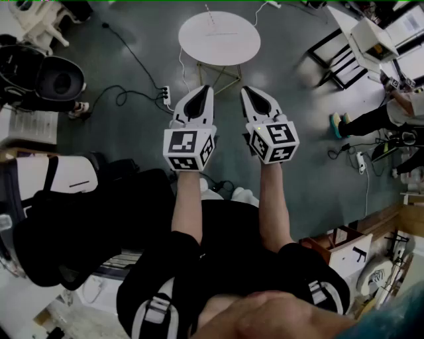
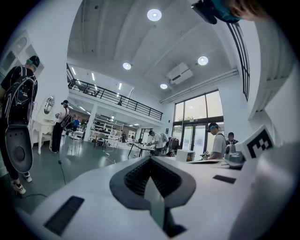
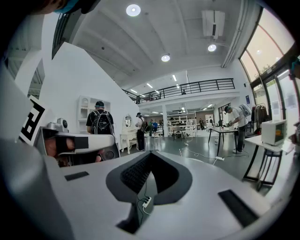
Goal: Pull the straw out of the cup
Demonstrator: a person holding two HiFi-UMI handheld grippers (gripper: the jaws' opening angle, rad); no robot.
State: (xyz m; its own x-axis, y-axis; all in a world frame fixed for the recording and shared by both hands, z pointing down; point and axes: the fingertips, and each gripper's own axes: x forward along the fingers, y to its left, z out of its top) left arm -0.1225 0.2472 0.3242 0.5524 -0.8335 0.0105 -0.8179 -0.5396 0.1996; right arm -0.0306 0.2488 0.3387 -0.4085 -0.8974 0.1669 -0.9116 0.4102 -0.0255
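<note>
Plainly, the pulling has not begun — the person stands over grey floor [image 1: 126,139], with the round white worktop [image 1: 228,46] well ahead. The left claw [image 1: 205,89] and right claw [image 1: 246,90] are both held out, jaws pressed together on nothing. A thin upright sliver [image 1: 211,14] near the worktop's far edge may be the straw; no cup shows clearly. The next move, I judge, is to walk up and part one claw. No writing reads — only square markers [image 1: 185,142].
</note>
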